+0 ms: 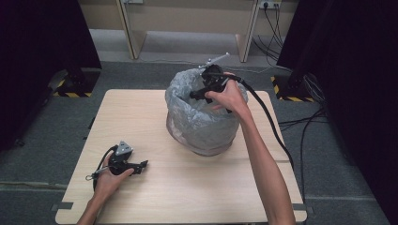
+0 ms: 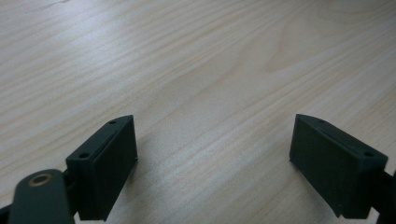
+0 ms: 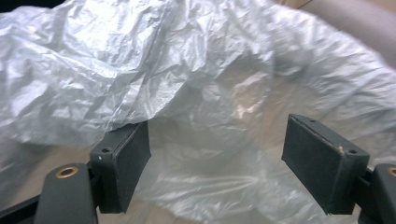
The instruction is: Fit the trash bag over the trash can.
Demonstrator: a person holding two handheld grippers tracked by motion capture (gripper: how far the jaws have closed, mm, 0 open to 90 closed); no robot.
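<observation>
The wooden table (image 1: 187, 187) filled the lower centre of the high view. The bin with its grey plastic liner (image 1: 199, 117) stood at centre. The right gripper (image 1: 199, 93) hung over its rim, jaws wide apart, empty. At lower left, the left gripper (image 1: 141, 165) rested, its 2 jaws open.

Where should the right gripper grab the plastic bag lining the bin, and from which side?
Probably the crumpled top edge of the plastic bag, where it stands loose above the bin rim. Come from above with the right gripper, its jaws open, one jaw inside and one outside, since the thin film folds there into a pinchable ridge.
</observation>
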